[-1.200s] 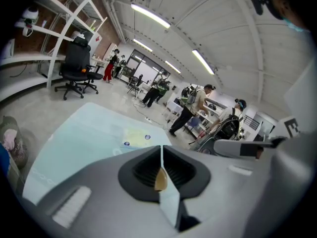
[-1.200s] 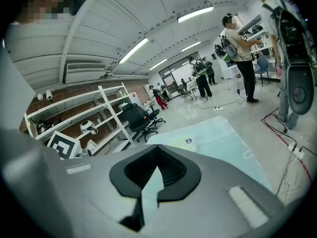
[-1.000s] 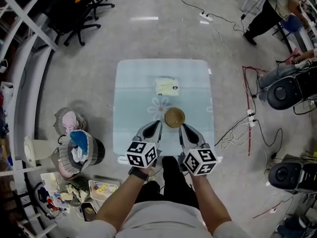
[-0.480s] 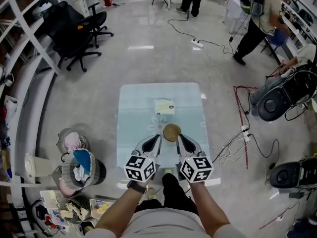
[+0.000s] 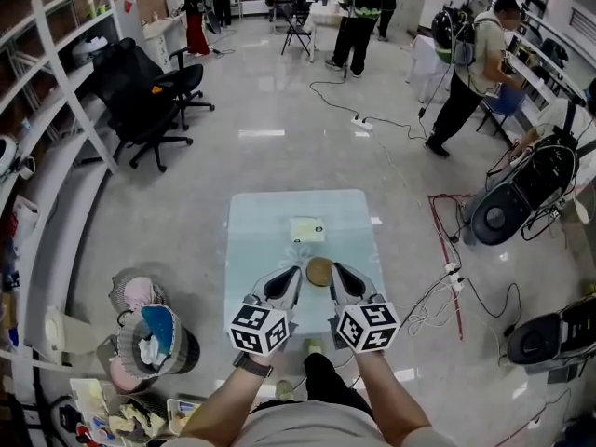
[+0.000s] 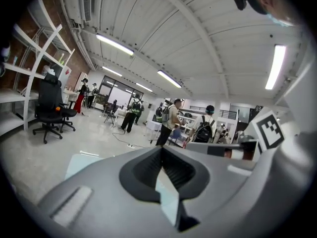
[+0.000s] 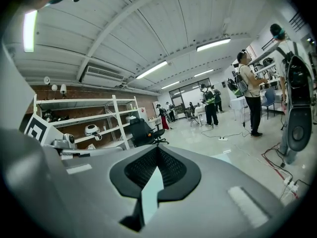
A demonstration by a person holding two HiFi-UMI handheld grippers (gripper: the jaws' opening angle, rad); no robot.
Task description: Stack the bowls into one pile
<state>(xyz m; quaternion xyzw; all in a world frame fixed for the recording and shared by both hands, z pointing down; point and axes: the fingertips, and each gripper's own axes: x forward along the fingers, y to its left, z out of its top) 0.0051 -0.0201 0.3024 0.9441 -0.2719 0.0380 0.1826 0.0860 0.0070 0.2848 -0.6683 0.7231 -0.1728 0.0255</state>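
Note:
A brown bowl pile (image 5: pixel 319 271) stands on the pale glass table (image 5: pixel 270 222), near its front middle. I cannot tell how many bowls are in it. My left gripper (image 5: pixel 292 274) and right gripper (image 5: pixel 335 271) are held side by side just on my side of the pile, one at each side, not touching it. Both point up and out over the room in the gripper views, and neither view shows the bowls. The left gripper (image 6: pixel 161 152) has its jaws together with nothing held. The right gripper (image 7: pixel 157 152) is the same.
A pale yellow packet (image 5: pixel 306 230) lies mid-table beyond the bowls. Bins and clutter (image 5: pixel 154 329) sit on the floor at left, and cables (image 5: pixel 447 282) and black machines (image 5: pixel 503 208) at right. An office chair (image 5: pixel 144 91) and several people stand farther back.
The head view has tilted up, so the table and bowls look smaller and lower and more of the room shows. Both grippers stay side by side, shut, near the bowls.

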